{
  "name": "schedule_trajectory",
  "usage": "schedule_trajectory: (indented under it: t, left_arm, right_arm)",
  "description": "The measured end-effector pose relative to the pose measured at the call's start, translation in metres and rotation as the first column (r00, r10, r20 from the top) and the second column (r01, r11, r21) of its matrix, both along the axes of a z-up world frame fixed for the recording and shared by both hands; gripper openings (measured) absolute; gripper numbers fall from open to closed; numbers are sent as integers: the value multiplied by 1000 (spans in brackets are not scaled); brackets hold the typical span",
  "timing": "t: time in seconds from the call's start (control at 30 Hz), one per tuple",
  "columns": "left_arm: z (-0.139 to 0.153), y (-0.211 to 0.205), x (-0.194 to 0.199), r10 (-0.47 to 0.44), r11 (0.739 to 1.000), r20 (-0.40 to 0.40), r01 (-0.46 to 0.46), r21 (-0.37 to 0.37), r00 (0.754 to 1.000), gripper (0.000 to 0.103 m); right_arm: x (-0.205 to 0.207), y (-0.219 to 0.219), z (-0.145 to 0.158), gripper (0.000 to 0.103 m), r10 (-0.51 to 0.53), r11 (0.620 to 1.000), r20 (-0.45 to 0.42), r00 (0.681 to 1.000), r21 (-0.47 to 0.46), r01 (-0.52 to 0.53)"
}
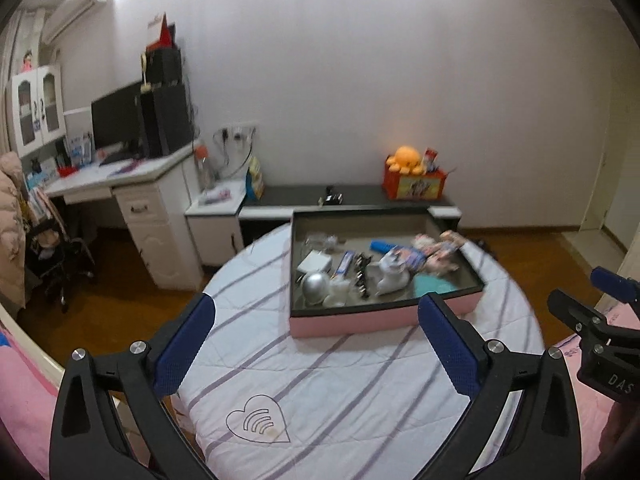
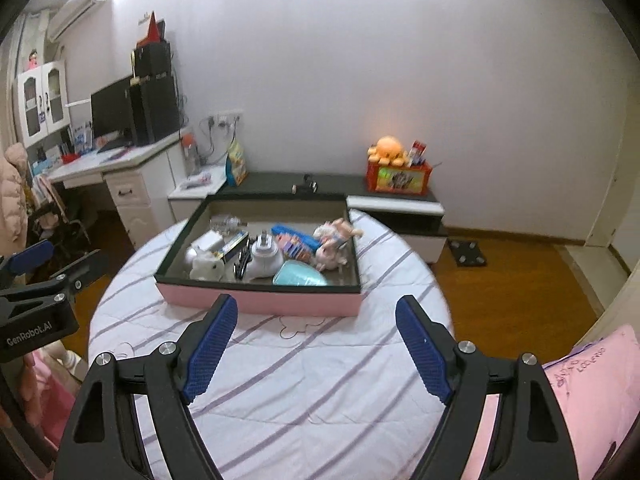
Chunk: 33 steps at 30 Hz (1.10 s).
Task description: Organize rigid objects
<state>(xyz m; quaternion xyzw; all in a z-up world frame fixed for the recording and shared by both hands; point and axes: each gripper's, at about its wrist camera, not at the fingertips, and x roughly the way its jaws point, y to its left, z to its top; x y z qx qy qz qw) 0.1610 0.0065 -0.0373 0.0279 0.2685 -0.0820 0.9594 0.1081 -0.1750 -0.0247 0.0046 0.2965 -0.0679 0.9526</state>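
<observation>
A pink box with a dark rim (image 1: 352, 322) (image 2: 260, 302) lies on the white striped bed cover. Inside are several items: a silver ball (image 1: 316, 286), a white adapter (image 1: 314, 264) (image 2: 210, 240), a blue stick (image 1: 384, 246) (image 2: 288, 232), a teal piece (image 1: 434, 284) (image 2: 300, 276), a white appliance (image 2: 264, 260) and plush toys (image 2: 334, 244). My left gripper (image 1: 316, 316) is open and empty, just short of the box's near wall. My right gripper (image 2: 316, 316) is open and empty at the near wall too. Each gripper shows at the other view's edge.
The round bed (image 1: 340, 400) (image 2: 300, 380) fills the foreground. Beyond it stand a low dark bench (image 1: 352, 196) with an orange toy box (image 1: 414, 184), a white desk (image 1: 120, 184) with a monitor, and wooden floor (image 2: 520, 276). A pink pillow (image 2: 592, 360) lies at the right.
</observation>
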Motion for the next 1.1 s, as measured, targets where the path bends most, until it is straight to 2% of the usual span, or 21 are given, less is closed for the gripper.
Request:
schedule_trajectory:
  t: [0.07,0.13,0.43,0.57,0.7,0.97,1.1]
  left_arm:
    - [12,-1,-19,-2,1000,52,1,7,999,103]
    - [22,-1,-32,3,1000,90,-3,7,996,103]
    - [56,-1,-84,29,1000,241,-27,-13,970,103]
    - [65,2,-101,36,999,292,-28,-32,956,103]
    - [67,-1,-108,46,999,314,-42,-21,948,103]
    - [67,0,-114,48,999,316,-42,-24,948,103]
    - [65,-2,-118,40,999,313,-42,-1,949,103]
  right_arm:
    - [-16,3,12,91,-13,1000,45,999,-12,14]
    - [-30,5,24,103,-14,1000,103,995,-24,16]
    - [-85,19,55,103,-10,997,267,964,-66,29]
    - [-95,21,59,103,-7,997,296,955,-70,29]
    - [-101,21,60,103,-18,997,308,951,-72,42]
    - [-111,25,59,103,-32,995,315,949,-83,61]
    - [-114,25,61,103,-34,995,327,944,-80,63]
